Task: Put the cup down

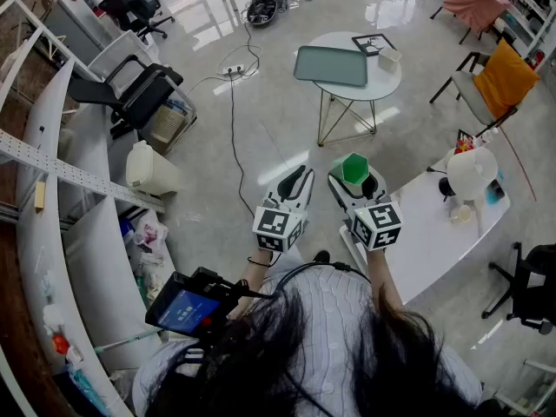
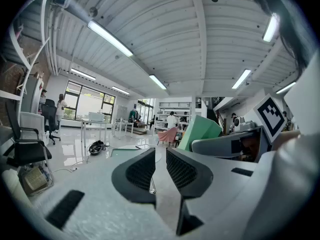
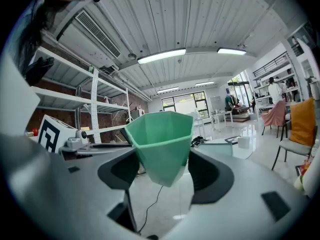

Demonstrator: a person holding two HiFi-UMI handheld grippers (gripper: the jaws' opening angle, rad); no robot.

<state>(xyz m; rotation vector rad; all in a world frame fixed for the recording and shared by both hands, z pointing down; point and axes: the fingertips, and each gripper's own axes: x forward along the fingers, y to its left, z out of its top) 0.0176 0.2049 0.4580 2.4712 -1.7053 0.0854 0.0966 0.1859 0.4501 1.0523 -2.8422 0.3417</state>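
A pale green faceted cup (image 1: pixel 354 169) is held in the air in front of the person, over the floor by the corner of a white desk (image 1: pixel 434 233). My right gripper (image 1: pixel 355 179) is shut on the cup, and in the right gripper view the cup (image 3: pixel 161 139) stands upright and open-topped between the wide-set pads of the right gripper (image 3: pixel 165 173). My left gripper (image 1: pixel 298 179) hovers just to the left of it, apart from the cup. In the left gripper view, the left gripper (image 2: pixel 160 159) is shut with nothing in it, and the cup (image 2: pixel 202 131) shows at the right.
Ahead stands a round white table (image 1: pixel 382 83) with a green tray (image 1: pixel 330 65) and a small box. The white desk carries a lamp (image 1: pixel 472 174) and small items. A bin (image 1: pixel 149 168), office chairs (image 1: pixel 139 94), an orange-cushioned chair (image 1: pixel 499 81) and a floor cable (image 1: pixel 233 120) surround the open floor.
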